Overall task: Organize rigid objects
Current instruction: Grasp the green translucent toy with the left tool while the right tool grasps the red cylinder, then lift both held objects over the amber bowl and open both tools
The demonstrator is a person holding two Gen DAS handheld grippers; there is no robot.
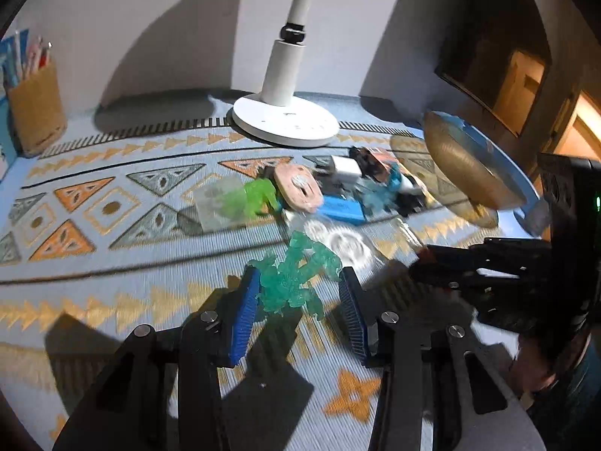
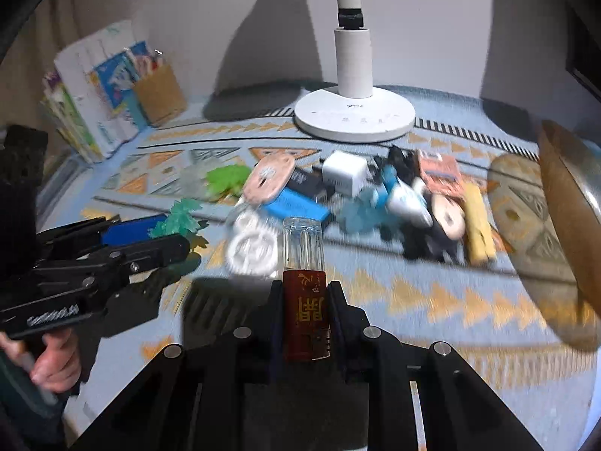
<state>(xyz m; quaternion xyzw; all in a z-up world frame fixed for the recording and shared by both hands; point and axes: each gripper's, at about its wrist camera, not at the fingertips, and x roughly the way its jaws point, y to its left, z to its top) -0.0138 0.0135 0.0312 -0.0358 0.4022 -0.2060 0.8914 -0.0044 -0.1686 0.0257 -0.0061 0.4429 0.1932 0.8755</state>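
My left gripper (image 1: 298, 293) holds a translucent teal toy figure (image 1: 296, 278) between its blue pads, lifted above the patterned cloth; it also shows in the right wrist view (image 2: 180, 221). My right gripper (image 2: 305, 293) is shut on a dark red lighter with a clear top (image 2: 305, 285). A pile of small items lies behind: a green toy (image 1: 257, 197), a pink oval piece (image 1: 298, 188), a blue box (image 1: 343, 208), a white charger (image 2: 345, 173), white round pieces (image 2: 249, 248) and a yellow clip (image 2: 479, 229).
A white lamp base (image 1: 285, 120) stands at the back. A wooden bowl (image 1: 462, 165) sits tilted at the right. A brown pencil cup (image 1: 37, 109) and books (image 2: 94, 101) stand at the back left. The patterned cloth (image 1: 112, 293) covers the table.
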